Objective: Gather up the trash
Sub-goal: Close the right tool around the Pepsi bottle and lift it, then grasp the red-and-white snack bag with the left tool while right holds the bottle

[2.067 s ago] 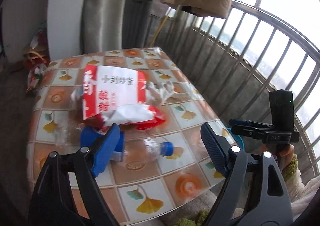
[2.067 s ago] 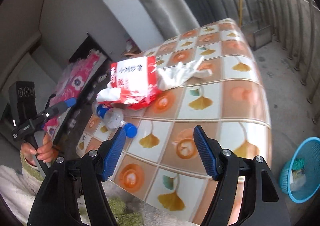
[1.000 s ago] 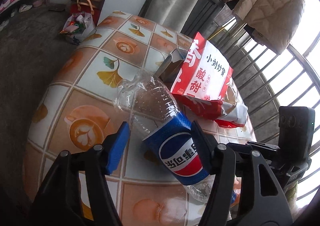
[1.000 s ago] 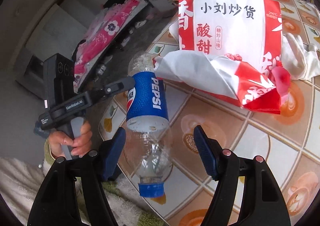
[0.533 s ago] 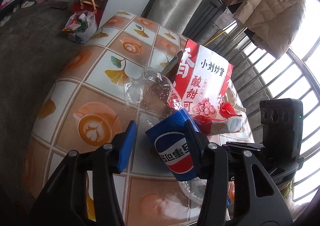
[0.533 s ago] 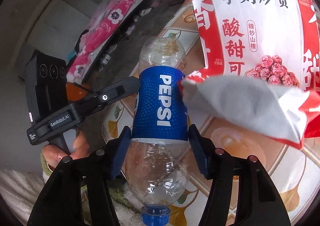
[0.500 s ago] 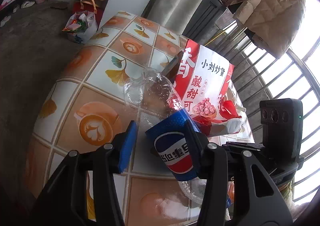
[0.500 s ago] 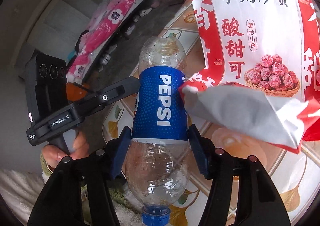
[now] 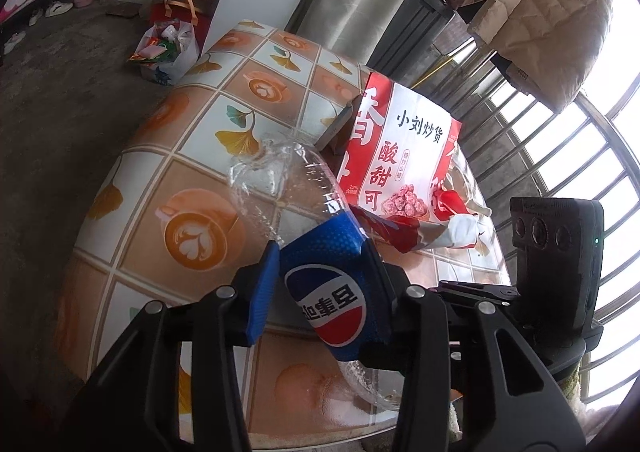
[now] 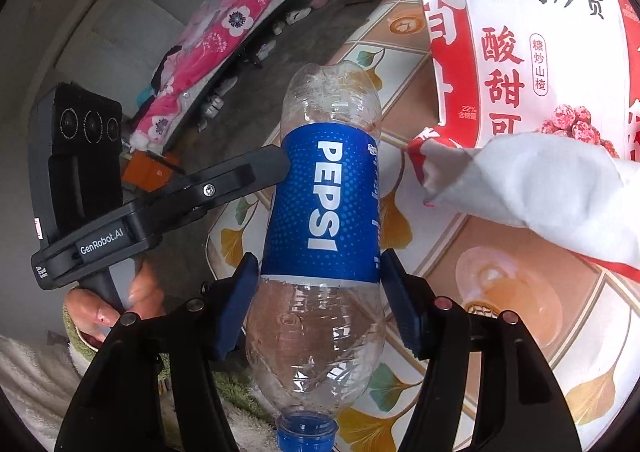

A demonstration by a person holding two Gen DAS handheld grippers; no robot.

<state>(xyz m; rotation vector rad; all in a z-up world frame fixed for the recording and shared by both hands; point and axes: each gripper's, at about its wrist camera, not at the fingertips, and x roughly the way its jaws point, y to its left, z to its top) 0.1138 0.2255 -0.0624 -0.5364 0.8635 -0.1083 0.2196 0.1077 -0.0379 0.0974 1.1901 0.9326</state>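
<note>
An empty clear Pepsi bottle (image 9: 320, 264) with a blue label is held between both grippers above the tiled table (image 9: 200, 155). My left gripper (image 9: 320, 284) is shut on the bottle's blue label. My right gripper (image 10: 320, 304) is shut on the same bottle (image 10: 324, 203) just below the label, blue cap toward the camera. A red and white snack bag (image 9: 404, 167) lies on the table just behind the bottle, and fills the upper right of the right wrist view (image 10: 532, 51).
A white plastic bag of rubbish (image 9: 168, 51) sits on the floor beyond the table's far left corner. A metal railing (image 9: 560, 171) runs along the right. A beige coat (image 9: 540, 11) hangs above it. Pink bedding (image 10: 216, 47) lies at the left.
Both grippers have closed from open onto the Pepsi bottle. The bottle has risen slightly and come closer to both cameras. The snack bag has stayed on the table.
</note>
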